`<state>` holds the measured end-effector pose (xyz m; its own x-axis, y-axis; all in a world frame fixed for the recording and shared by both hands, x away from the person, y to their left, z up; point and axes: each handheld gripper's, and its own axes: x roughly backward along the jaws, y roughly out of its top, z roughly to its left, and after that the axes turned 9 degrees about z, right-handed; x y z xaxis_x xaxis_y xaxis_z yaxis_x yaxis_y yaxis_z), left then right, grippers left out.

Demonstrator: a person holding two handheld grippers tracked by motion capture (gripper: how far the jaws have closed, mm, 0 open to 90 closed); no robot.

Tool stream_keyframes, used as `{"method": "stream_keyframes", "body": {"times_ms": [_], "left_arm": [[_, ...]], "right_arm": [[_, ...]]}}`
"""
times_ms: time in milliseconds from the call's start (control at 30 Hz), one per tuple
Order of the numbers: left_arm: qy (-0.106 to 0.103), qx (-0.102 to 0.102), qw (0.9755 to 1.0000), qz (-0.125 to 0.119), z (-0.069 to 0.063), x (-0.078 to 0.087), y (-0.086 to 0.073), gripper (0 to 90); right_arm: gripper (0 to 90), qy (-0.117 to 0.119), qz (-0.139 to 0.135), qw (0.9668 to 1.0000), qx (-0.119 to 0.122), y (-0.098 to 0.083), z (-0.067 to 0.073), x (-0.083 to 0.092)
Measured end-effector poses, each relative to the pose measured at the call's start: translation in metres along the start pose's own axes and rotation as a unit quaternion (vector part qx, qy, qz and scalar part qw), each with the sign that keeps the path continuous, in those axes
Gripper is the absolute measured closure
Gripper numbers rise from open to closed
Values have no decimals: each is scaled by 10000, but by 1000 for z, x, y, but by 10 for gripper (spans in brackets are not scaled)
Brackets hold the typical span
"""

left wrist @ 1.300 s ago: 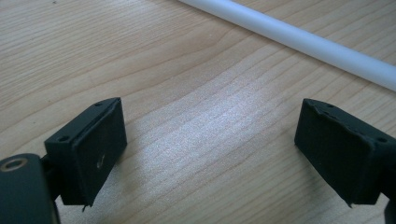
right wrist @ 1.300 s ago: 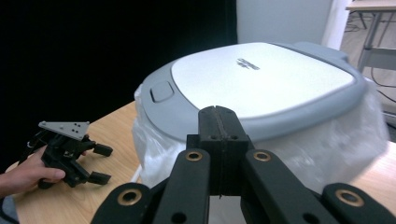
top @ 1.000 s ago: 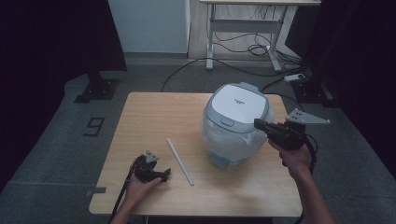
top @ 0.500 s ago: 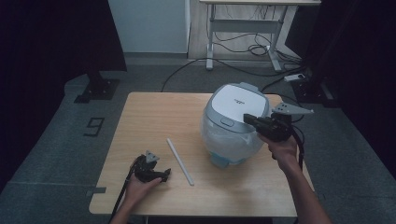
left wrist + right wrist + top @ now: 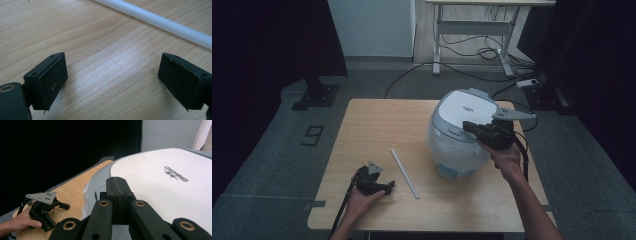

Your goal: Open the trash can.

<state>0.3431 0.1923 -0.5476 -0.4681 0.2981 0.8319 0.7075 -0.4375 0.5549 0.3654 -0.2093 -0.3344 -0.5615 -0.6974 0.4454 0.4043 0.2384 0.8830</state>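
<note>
We note a wooden table (image 5: 377, 125) seen from above, with a rounded white-lidded rice cooker (image 5: 462, 132) standing at about 3 o'clock from the table's centre, toward the right edge. Its lid is down; dark lettering shows on the white top in the right gripper view (image 5: 175, 173).

The right gripper (image 5: 469, 126) is held level over the cooker, coming in from 4 o'clock, its tips over the front left part of the lid near the grey latch. Our right hand (image 5: 504, 155) grips it from behind, and the grey three-cornered plate sits on top of it. In the right gripper view the two jaws are pressed flat together with no gap and nothing between them (image 5: 117, 186). We cannot tell whether the tips touch the lid or hang just above it.

The left gripper (image 5: 387, 186) rests at about 7 o'clock on the table, well apart from the cooker, with our left hand (image 5: 359, 197) on it. In the left gripper view its jaws stand wide apart over bare wood, empty (image 5: 112, 80).

A thin white rod (image 5: 405, 173) lies flat on the table between the left gripper and the cooker, running from 11 to 5 o'clock, just beside the left gripper's tips without touching them. It crosses the top right corner of the left gripper view (image 5: 160, 21).
</note>
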Motion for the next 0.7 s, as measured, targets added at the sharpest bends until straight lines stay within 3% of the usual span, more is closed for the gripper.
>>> {"method": "stream_keyframes", "body": {"times_ms": [500,700], "left_arm": [[-1,0,10000,0,0,0,0,84],[0,1,10000,0,0,0,0,84]], "right_arm": [[900,112,190,9997,118,0,10,-17],[900,230,137,9996,81,-3,10,-18]]}}
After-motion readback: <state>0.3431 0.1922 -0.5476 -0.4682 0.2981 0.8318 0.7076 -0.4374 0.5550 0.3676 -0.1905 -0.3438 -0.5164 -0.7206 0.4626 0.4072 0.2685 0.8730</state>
